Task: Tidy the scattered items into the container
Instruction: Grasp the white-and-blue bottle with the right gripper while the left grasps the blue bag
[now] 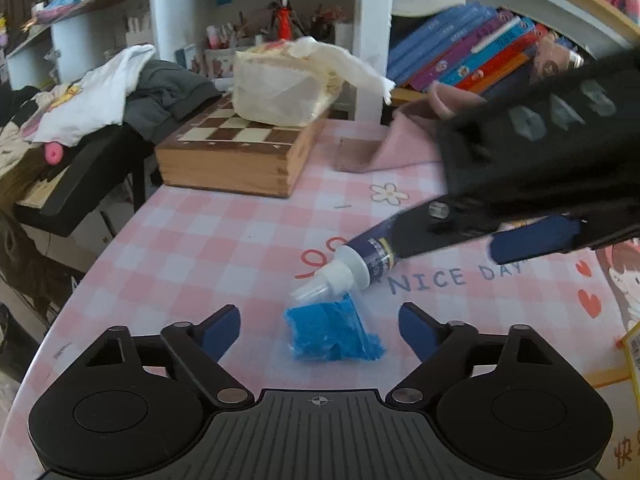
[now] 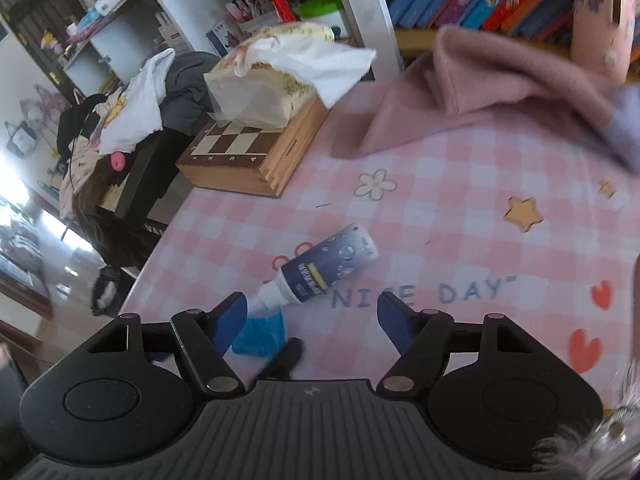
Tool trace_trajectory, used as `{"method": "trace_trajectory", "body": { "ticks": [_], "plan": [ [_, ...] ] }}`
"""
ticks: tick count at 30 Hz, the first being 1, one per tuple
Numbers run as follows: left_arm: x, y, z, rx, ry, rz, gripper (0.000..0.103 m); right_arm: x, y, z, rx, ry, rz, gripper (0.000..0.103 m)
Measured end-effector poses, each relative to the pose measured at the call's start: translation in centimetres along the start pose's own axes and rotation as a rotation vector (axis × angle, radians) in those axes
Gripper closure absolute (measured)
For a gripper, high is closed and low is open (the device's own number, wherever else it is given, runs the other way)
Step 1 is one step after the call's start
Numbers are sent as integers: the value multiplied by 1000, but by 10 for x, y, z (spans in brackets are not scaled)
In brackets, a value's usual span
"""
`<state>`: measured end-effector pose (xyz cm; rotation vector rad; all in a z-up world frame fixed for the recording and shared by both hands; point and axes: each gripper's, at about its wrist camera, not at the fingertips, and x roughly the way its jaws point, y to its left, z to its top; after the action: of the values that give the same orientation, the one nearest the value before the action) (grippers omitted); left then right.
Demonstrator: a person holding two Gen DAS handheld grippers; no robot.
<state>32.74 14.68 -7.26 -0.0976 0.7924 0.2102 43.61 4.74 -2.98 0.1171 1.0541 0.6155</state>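
Observation:
A crumpled blue plastic packet (image 1: 332, 332) lies on the pink checked tablecloth (image 1: 224, 240), between the fingers of my left gripper (image 1: 320, 328). Its jaws are open and the pads stand clear of the packet on both sides. Just beyond the packet lies a dark blue tube with a white cap (image 1: 360, 264), the cap touching the packet. My right gripper (image 1: 444, 252) reaches in from the right over the tube's body. In the right wrist view the tube (image 2: 328, 268) lies just ahead of my open right gripper (image 2: 314, 312), and the packet (image 2: 260, 334) sits by its left finger.
A wooden chess box (image 1: 232, 152) with a tissue pack (image 1: 280, 84) on top stands at the back left of the table. A pink cloth (image 2: 480, 88) lies at the back right, below a shelf of books (image 1: 472, 52). Clothes (image 1: 92, 96) are piled off the table's left edge.

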Motion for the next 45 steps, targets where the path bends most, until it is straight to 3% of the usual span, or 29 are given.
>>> {"method": "trace_trajectory", "body": {
  "ticks": [5,13,20,30,33,40,45],
  "plan": [
    [10,-4,0,-12,33,12,28,19,-6,10,123,24,7,36],
    [12,5,-4,16,53,2,59,49,-3,20,159,46,-43,46],
    [-10,26,-12,-22,101,-42,66,69,-4,24,243,42,-29,49],
    [-50,56,-14,-47,28,2,67,87,9,35,249,6,-60,59],
    [-55,65,-12,-69,25,12,67,93,13,42,177,-17,-97,69],
    [-58,74,-7,-83,8,15,67,89,27,30,-127,0,-153,72],
    [-62,71,-6,-75,1,11,67,97,43,20,-271,-31,-207,72]
  ]
}}
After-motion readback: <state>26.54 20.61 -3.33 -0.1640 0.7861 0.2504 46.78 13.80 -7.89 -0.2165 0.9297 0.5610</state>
